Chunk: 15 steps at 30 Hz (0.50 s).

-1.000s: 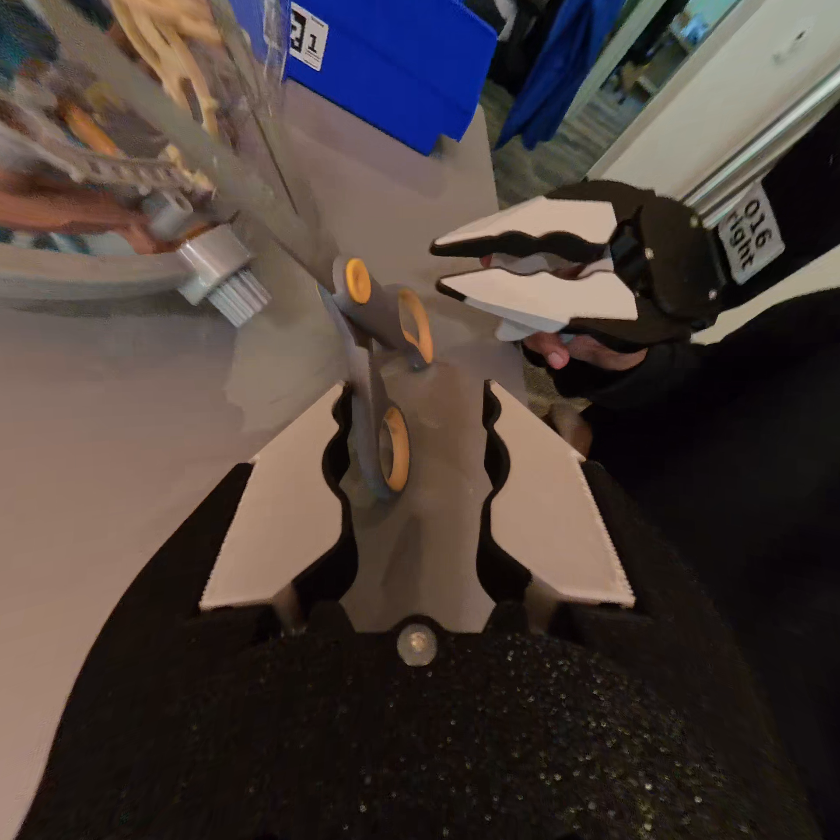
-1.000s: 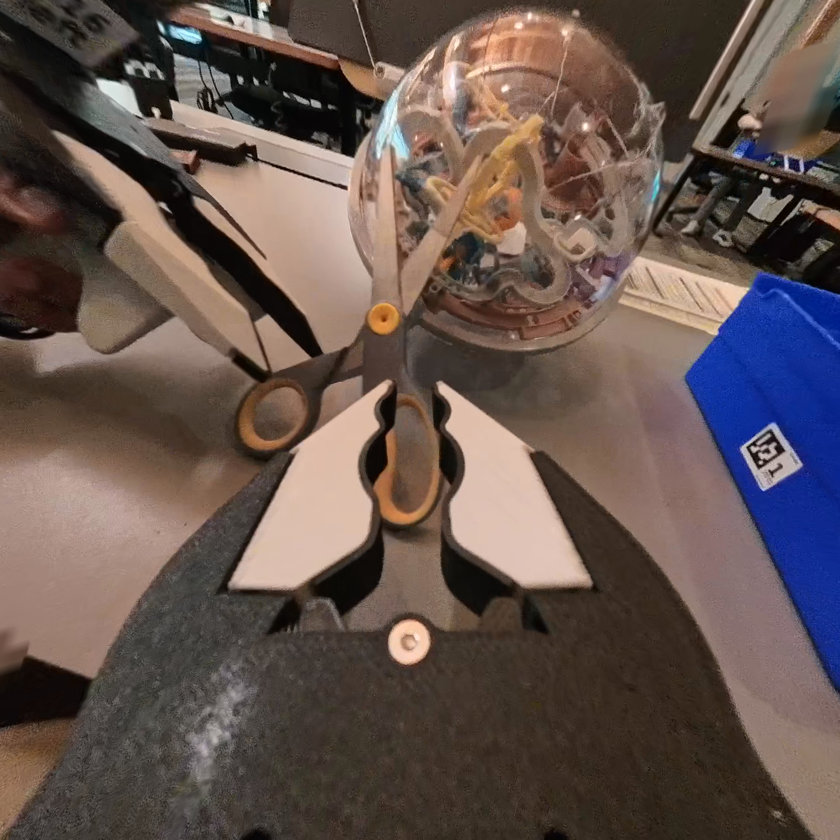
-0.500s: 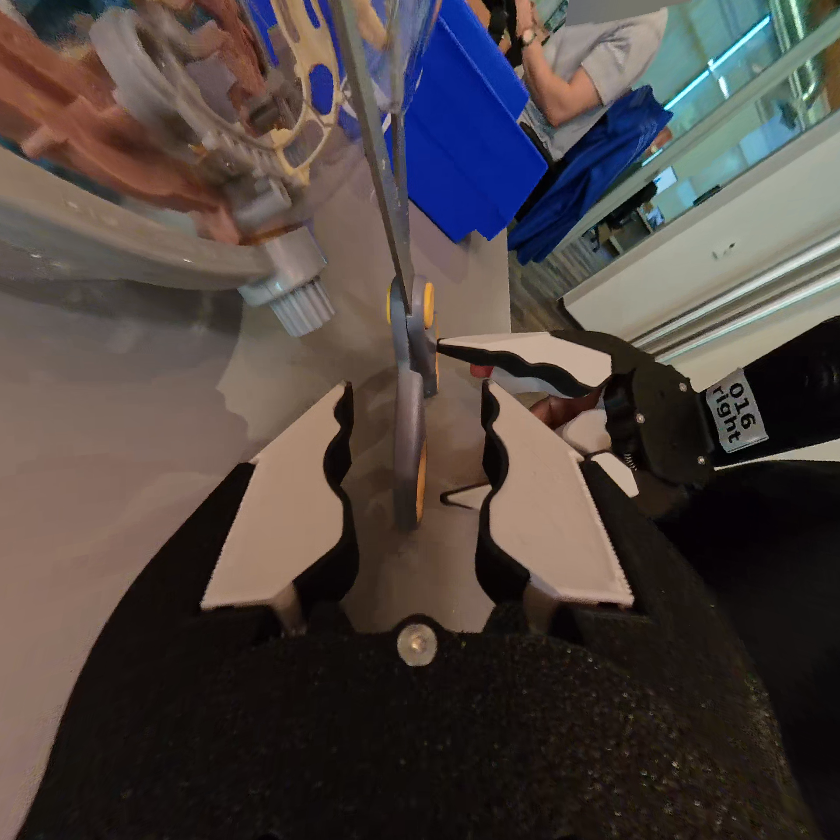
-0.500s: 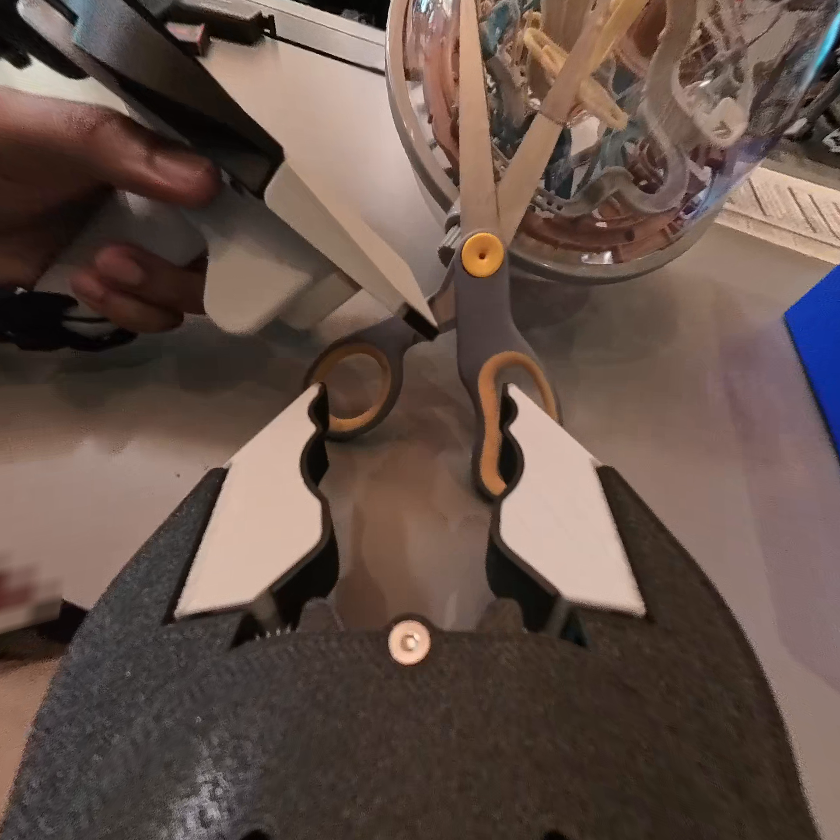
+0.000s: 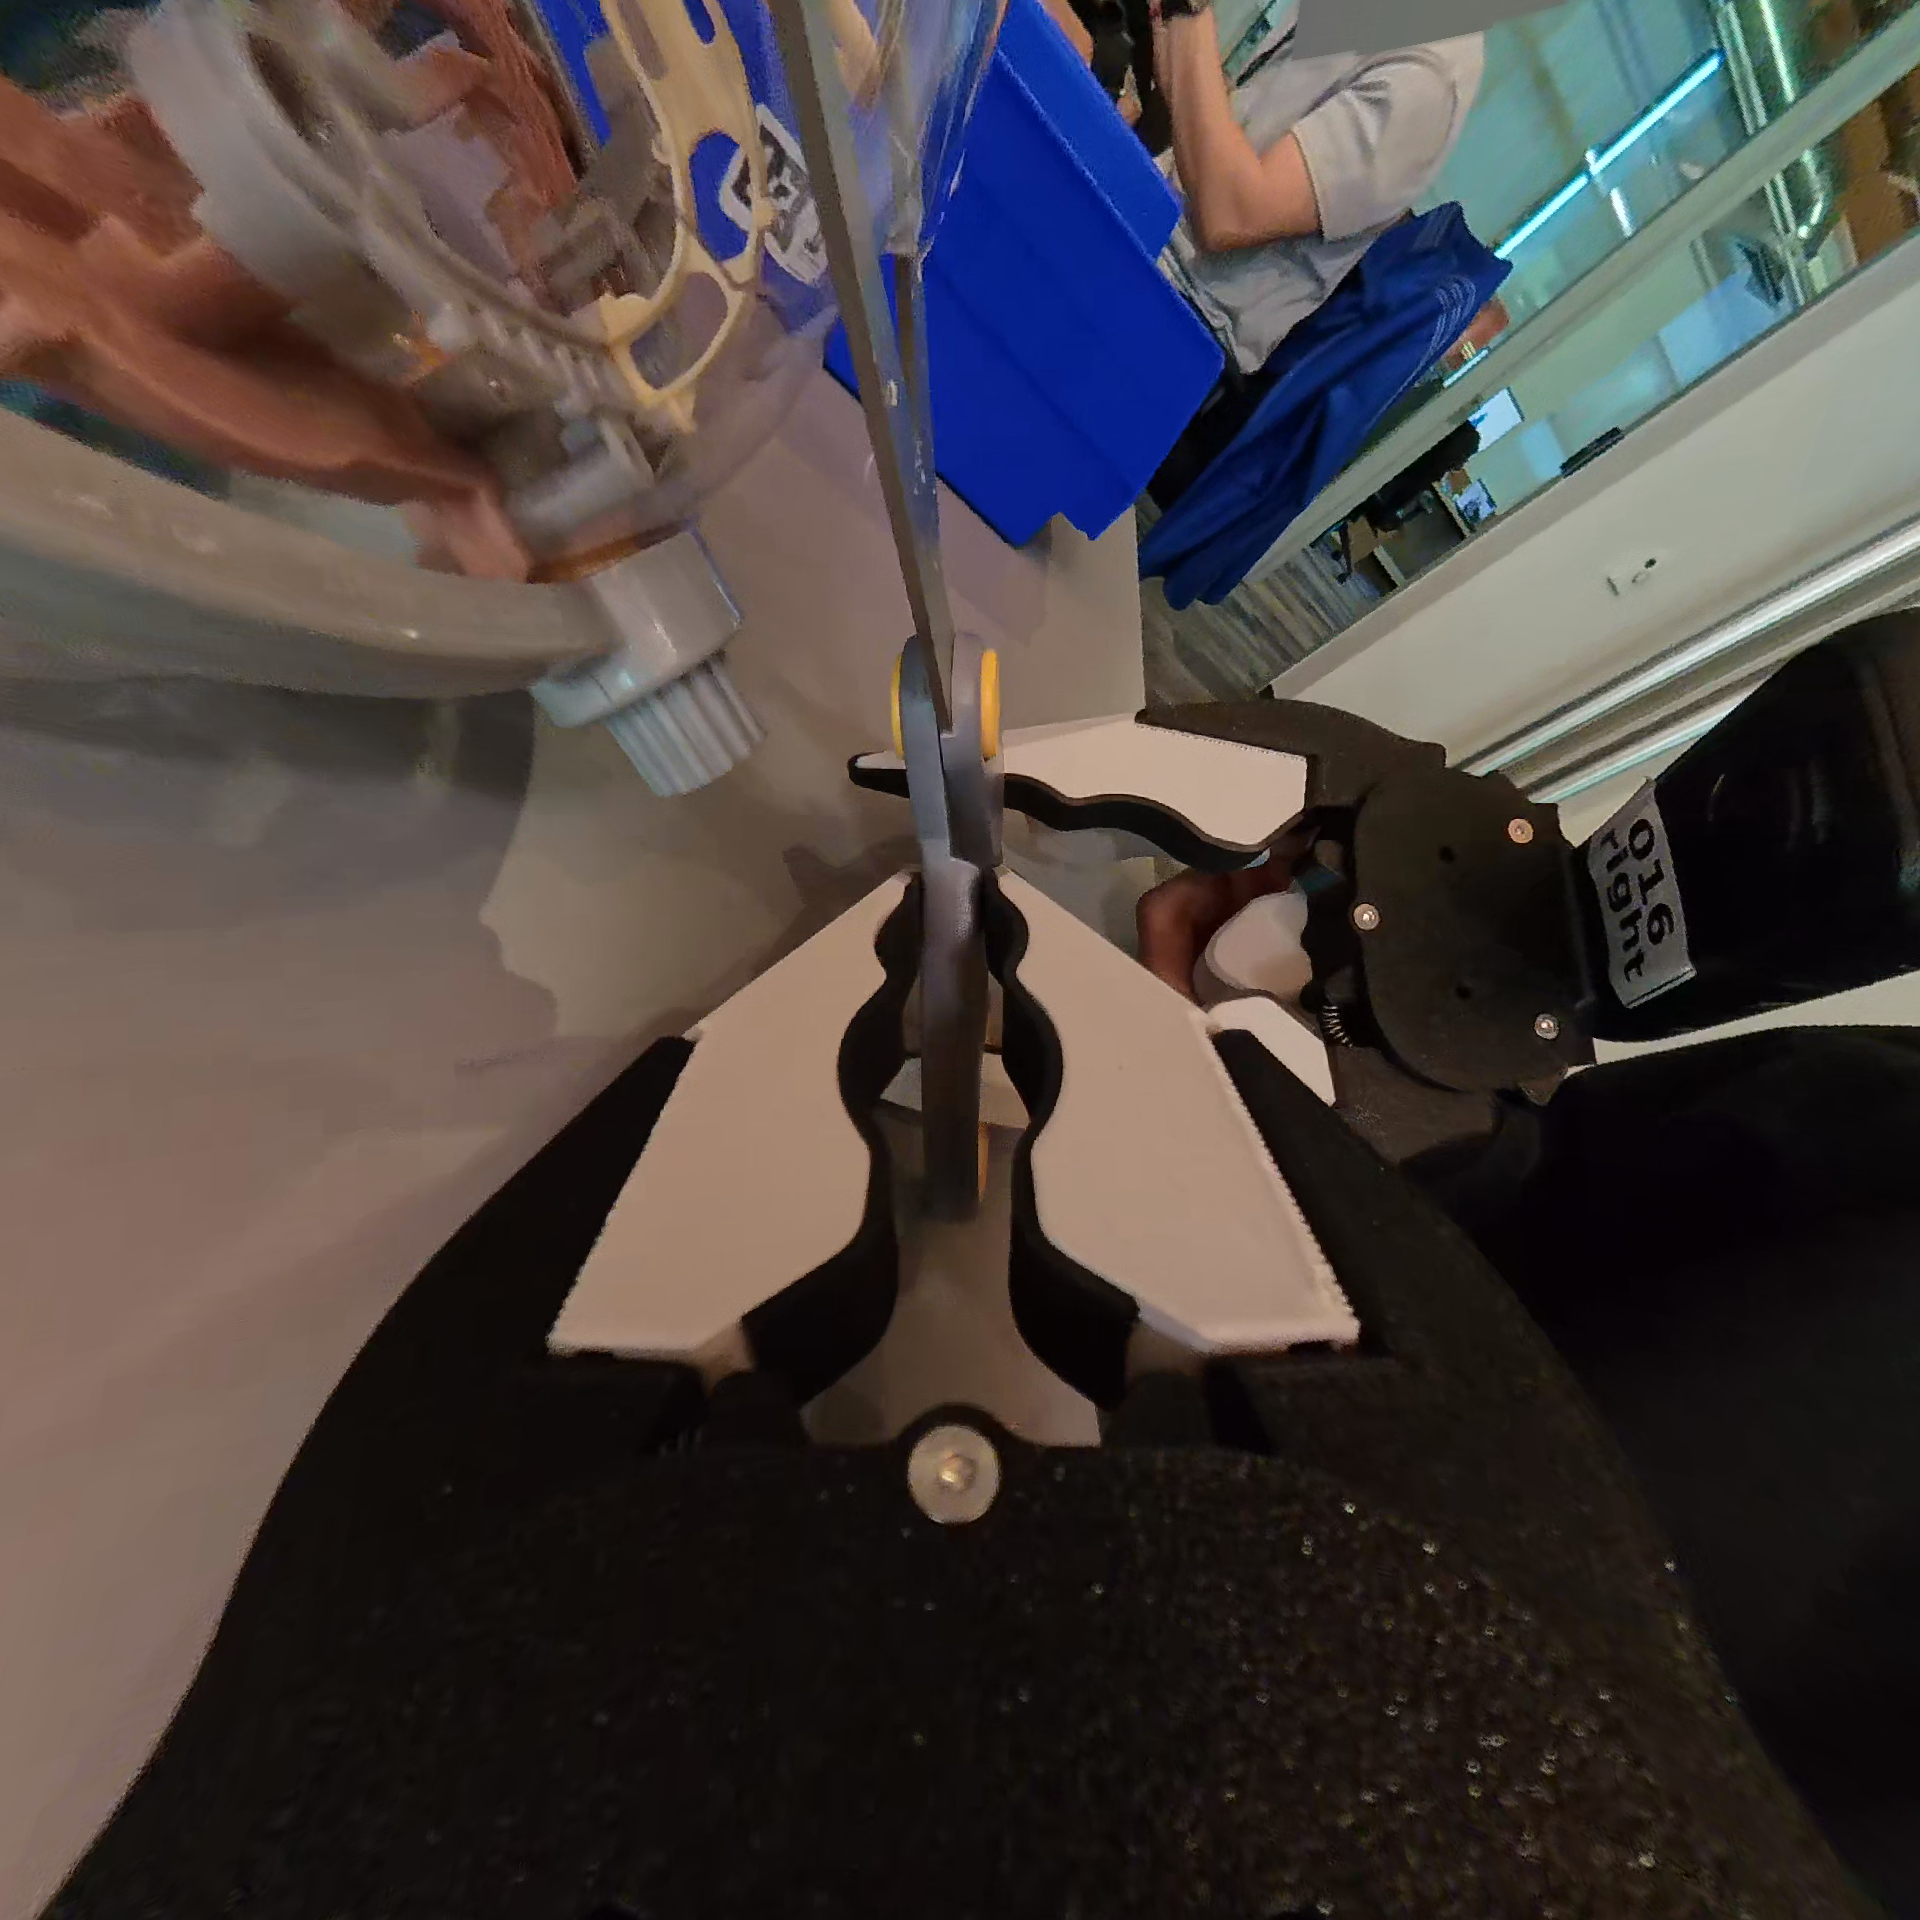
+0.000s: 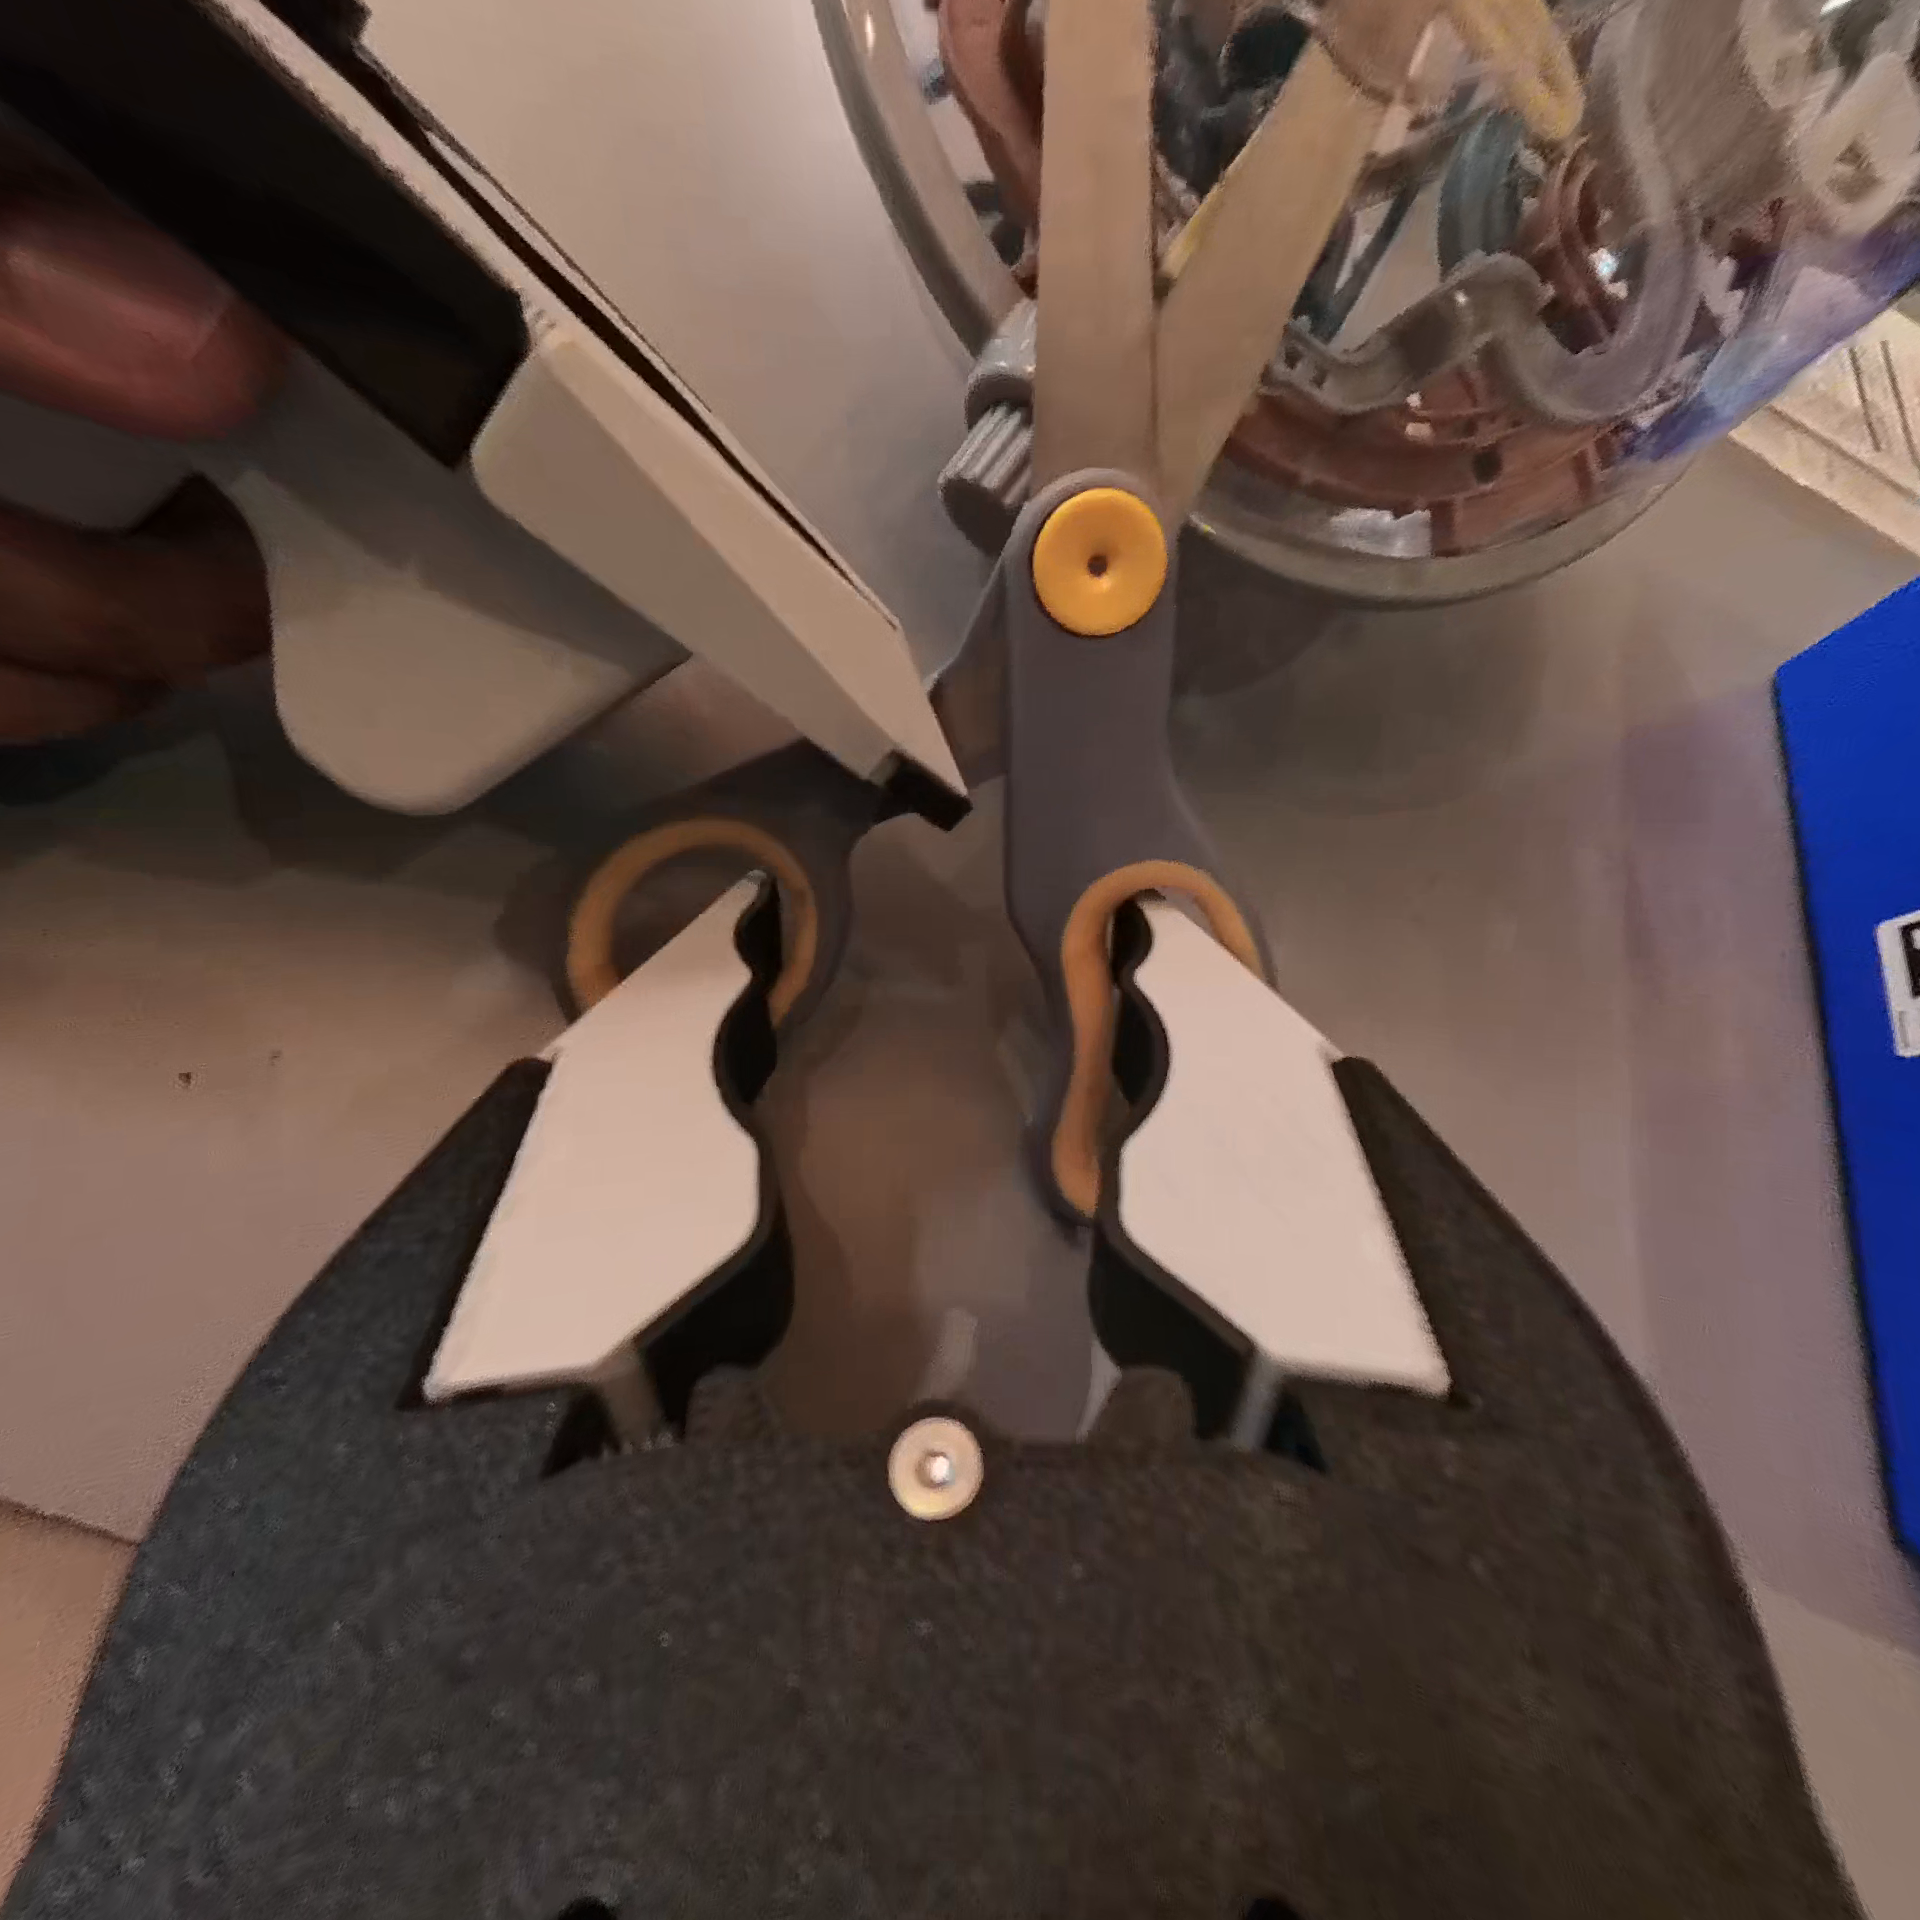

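A: What did the clear plastic sphere (image 6: 1455, 260) hold?
B: A brown and grey maze; grey, yellow-handled scissors (image 5: 945, 935) lay just beside it on the worktop (image 5: 260, 1039).
A: Jaws?
B: Left gripper (image 5: 951, 935) clamped the handle; right gripper (image 6: 940, 914) spread wide.

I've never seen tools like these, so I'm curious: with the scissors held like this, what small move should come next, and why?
Probably ease the right gripper shut. Its fingers stand open, one tip at each orange-lined handle loop of the scissors. The left gripper is shut on one handle, and the blades are spread.
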Each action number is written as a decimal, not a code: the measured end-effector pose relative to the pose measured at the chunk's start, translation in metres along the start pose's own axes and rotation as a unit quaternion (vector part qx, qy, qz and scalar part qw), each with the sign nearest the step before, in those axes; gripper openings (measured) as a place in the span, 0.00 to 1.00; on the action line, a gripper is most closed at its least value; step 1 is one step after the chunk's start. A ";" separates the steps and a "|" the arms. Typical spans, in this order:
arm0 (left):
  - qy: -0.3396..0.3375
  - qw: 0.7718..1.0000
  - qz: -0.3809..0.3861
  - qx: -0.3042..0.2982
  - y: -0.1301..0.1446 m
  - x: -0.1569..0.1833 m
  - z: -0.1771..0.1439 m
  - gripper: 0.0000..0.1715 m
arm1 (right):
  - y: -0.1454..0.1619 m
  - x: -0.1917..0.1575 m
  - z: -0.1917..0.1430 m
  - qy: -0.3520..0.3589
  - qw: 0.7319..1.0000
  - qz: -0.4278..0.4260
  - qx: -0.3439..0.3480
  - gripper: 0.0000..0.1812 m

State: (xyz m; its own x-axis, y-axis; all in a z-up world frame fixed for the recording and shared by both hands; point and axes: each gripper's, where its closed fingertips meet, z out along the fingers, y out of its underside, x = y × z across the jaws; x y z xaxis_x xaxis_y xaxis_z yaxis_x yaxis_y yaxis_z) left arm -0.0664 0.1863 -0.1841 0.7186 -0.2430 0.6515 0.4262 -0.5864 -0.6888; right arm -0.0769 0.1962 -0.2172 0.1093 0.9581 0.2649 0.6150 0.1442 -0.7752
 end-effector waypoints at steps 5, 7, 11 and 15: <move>0.013 1.000 0.002 0.002 0.001 0.004 0.000 0.05 | -0.003 0.002 -0.005 0.010 0.999 -0.051 0.008 0.27; 0.020 1.000 0.002 0.006 0.000 0.006 -0.001 0.05 | -0.005 0.003 -0.008 0.025 0.997 -0.078 0.010 0.24; 0.030 0.999 0.012 0.019 -0.003 0.011 -0.003 0.05 | -0.008 0.003 -0.013 0.015 0.996 -0.084 0.021 0.20; 0.045 0.998 0.011 0.030 -0.007 0.019 -0.003 0.05 | -0.010 0.003 -0.019 -0.015 0.997 -0.066 0.023 0.20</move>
State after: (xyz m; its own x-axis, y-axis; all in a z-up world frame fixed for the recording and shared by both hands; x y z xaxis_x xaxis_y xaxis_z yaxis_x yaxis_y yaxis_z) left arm -0.0572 0.1834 -0.1663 0.6773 -0.3253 0.6599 0.4444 -0.5340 -0.7193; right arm -0.0681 0.1927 -0.1974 0.0055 0.9369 0.3495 0.5859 0.2802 -0.7604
